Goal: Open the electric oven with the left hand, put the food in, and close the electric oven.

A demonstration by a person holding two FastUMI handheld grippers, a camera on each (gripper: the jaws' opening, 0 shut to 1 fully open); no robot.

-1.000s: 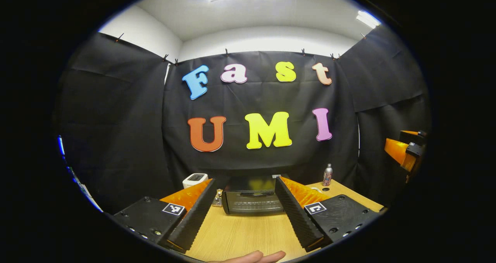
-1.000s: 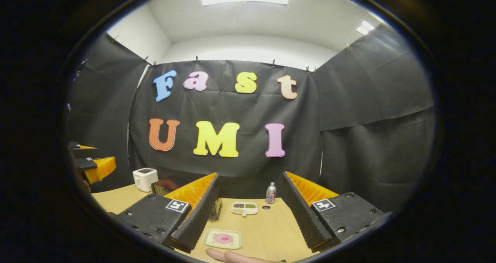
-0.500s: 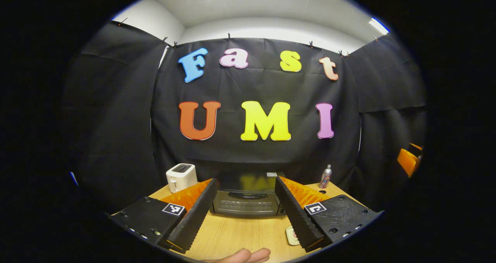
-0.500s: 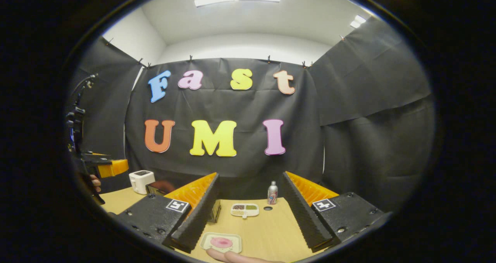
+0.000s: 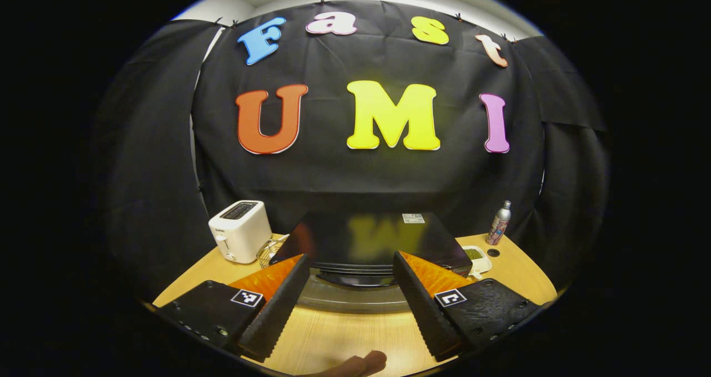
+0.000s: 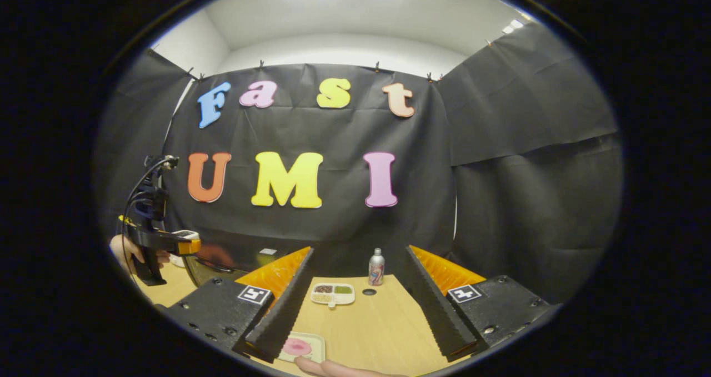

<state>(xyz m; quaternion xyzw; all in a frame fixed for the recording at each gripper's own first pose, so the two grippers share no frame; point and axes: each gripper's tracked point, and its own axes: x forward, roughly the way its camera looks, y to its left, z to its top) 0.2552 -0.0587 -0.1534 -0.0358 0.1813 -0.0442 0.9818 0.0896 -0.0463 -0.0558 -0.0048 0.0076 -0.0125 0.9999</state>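
Oven (image 5: 355,244) shut, left tongs (image 5: 350,305) open nr handle (image 5: 355,280)

Wooden table (image 5: 339,338) bearing oven (image 5: 366,244), toaster (image 5: 240,238), bottle (image 5: 499,223), perhaps two food trays (image 6: 333,293).

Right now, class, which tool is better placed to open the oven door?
The left tool: it is open, with the oven straight ahead and close. The right tool faces the tray of food and bottle.

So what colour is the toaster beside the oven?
White, with a dark slot on top; the toaster shows best in the left gripper view.
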